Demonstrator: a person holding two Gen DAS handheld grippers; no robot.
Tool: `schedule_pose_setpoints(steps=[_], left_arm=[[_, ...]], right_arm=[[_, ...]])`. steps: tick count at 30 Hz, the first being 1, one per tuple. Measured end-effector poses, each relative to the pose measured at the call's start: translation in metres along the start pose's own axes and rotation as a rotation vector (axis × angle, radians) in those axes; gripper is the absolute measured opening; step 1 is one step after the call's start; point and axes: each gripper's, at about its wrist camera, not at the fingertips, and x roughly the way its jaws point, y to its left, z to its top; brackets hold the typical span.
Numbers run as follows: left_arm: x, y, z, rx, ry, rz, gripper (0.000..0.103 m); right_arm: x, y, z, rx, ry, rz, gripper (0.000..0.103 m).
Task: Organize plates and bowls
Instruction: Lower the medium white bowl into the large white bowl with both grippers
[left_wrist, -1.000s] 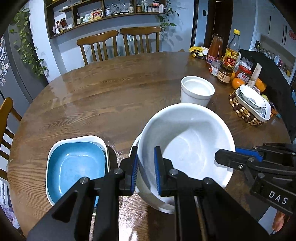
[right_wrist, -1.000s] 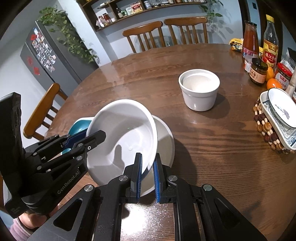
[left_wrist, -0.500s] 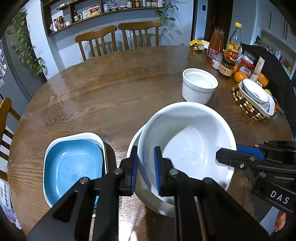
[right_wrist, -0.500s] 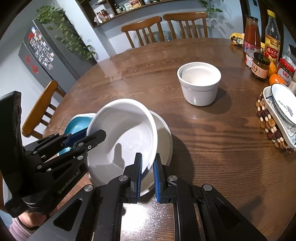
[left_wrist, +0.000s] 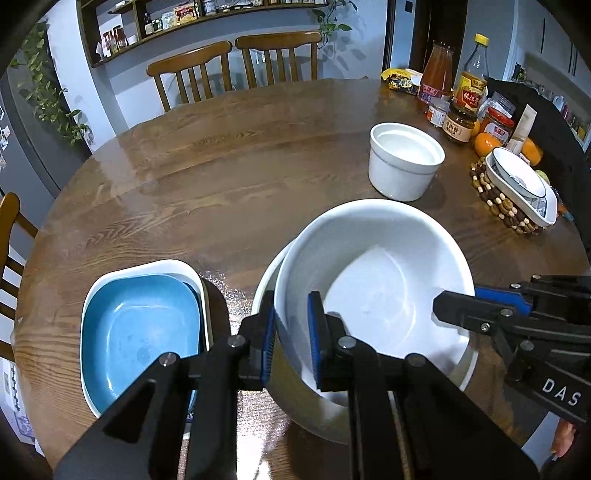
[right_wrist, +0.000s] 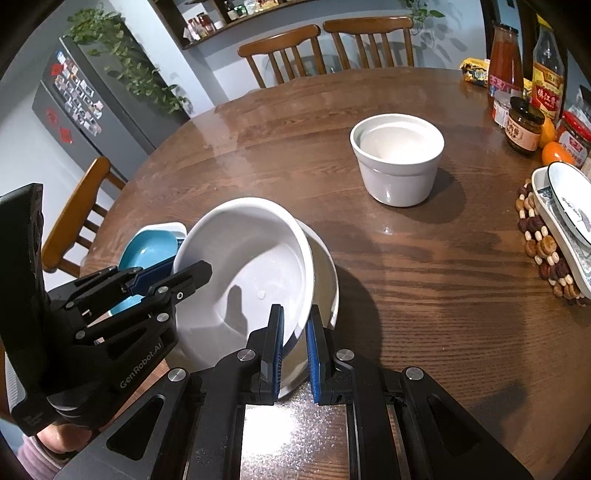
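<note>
Left wrist view: left gripper (left_wrist: 291, 339) clamps near rim of white bowl (left_wrist: 376, 288); right gripper (right_wrist: 295, 350) pinches opposite rim, bowl tilted over second bowl (right_wrist: 325, 280). Round wooden table (left_wrist: 221, 166), chairs behind.

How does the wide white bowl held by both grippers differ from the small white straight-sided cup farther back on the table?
The wide white bowl is shallow, tilted and clamped at its rim; the small white straight-sided cup is taller-walled, upright and untouched. The bowl sits over another dish; the cup stands alone. Both are plain white.
</note>
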Motion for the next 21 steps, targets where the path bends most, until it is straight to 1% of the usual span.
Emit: schedule_pose_setpoints(steps=[4, 6, 7, 13, 17, 21], left_arm=[[0.0, -0.001, 0.0, 0.004, 0.005, -0.003, 0.014], [-0.001, -0.002, -0.001, 0.01, 0.011, -0.009, 0.02], [-0.002, -0.003, -0.001, 0.016, 0.013, -0.009, 0.021], [-0.008, -0.008, -0.006, 0.047, 0.004, -0.005, 0.021], [-0.005, -0.009, -0.009, 0.051, 0.016, -0.002, 0.021], [-0.006, -0.01, -0.009, 0.054, 0.011, 0.004, 0.021]], right_arm=[[0.002, 0.002, 0.001, -0.008, 0.005, -0.011, 0.013], [0.001, 0.003, 0.0, -0.012, 0.01, -0.012, 0.013], [0.001, 0.004, 0.0, -0.017, 0.015, -0.012, 0.013], [-0.002, 0.005, -0.003, -0.033, 0.03, -0.01, 0.013], [-0.002, 0.005, -0.004, -0.039, 0.038, -0.02, 0.013], [-0.003, 0.008, -0.004, -0.044, 0.034, -0.028, 0.013]])
